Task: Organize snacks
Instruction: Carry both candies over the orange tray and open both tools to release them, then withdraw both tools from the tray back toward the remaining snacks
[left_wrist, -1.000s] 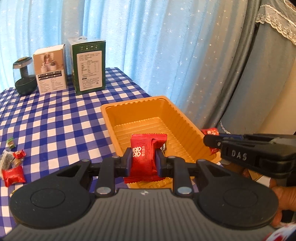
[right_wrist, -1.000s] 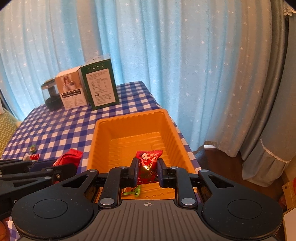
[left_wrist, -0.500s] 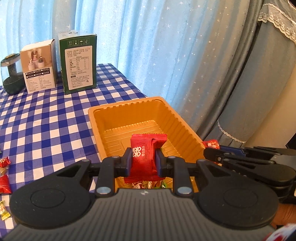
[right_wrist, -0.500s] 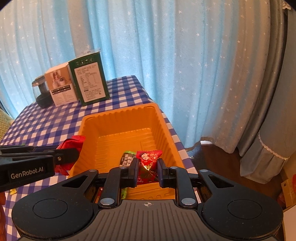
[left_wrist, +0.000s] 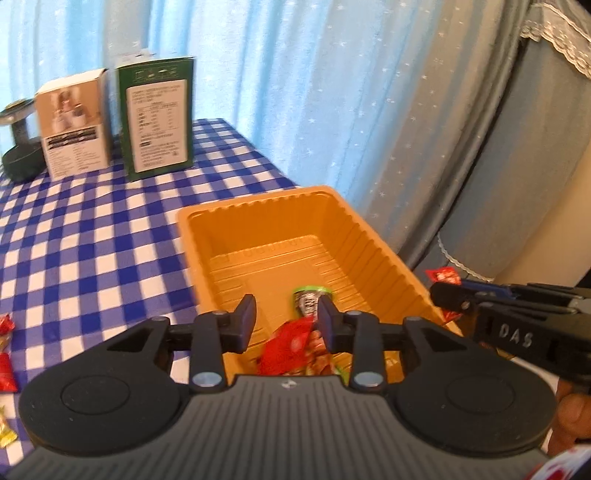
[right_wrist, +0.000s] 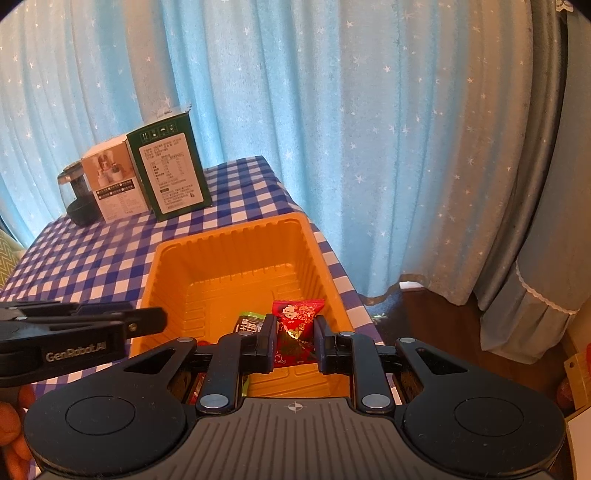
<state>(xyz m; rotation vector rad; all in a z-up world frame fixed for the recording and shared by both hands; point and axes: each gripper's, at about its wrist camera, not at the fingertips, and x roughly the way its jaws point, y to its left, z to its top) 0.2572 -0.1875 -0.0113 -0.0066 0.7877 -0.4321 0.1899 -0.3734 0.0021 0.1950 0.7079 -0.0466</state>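
An orange plastic tray (left_wrist: 273, 210) sits on the blue checked tablecloth; it also shows in the right wrist view (right_wrist: 229, 240). My left gripper (left_wrist: 286, 323) is open above the tray's near end. A red snack packet (left_wrist: 286, 345) lies loose in the tray below it, next to a green-wrapped snack (left_wrist: 308, 299). My right gripper (right_wrist: 295, 339) is shut on a red patterned candy (right_wrist: 297, 325) over the tray's near right corner. That gripper also shows from the side in the left wrist view (left_wrist: 448, 297).
A green box (left_wrist: 157, 118), a white box (left_wrist: 75, 122) and a dark jar (left_wrist: 20, 147) stand at the table's far end. Loose candies (left_wrist: 5, 347) lie at the left. Blue curtains hang behind; the table edge runs right of the tray.
My left gripper has opened and let go of the red packet, which has dropped into the tray. My right gripper still holds its candy over the tray.
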